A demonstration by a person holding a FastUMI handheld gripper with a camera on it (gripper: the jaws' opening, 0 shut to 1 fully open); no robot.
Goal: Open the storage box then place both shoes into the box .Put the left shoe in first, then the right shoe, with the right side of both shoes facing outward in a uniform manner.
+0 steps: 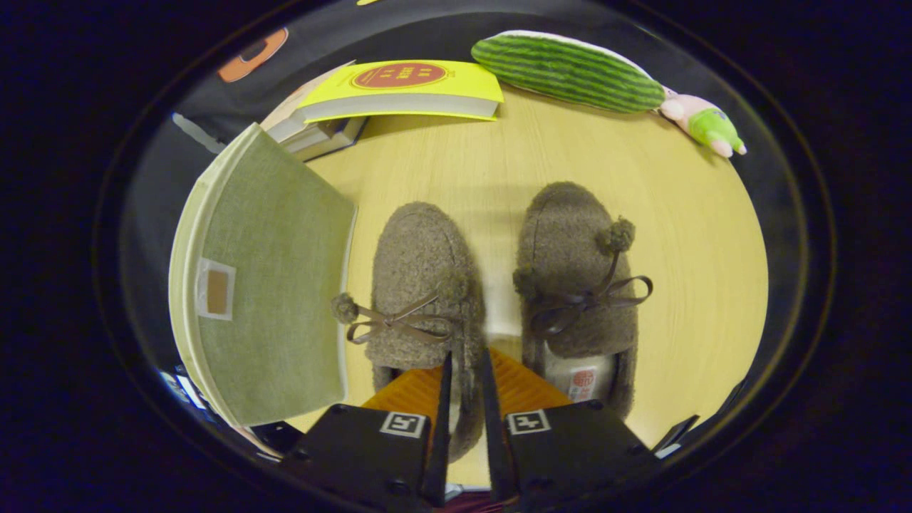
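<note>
Storage box [274, 285] sits left of the shoes with its lid on, so nothing has gone in yet. Both fuzzy shoes rest side by side on the table [684, 235]. Gripper [465, 367] fingers are almost shut, pinching the left shoe [420, 271] at its inner side. Right shoe [570, 263] waits.

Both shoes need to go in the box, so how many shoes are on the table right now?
2. The left shoe lies beside the storage box, its inner edge between the fingers of the hand-held gripper, which look closed on it. The right shoe lies alongside it, apart.
</note>
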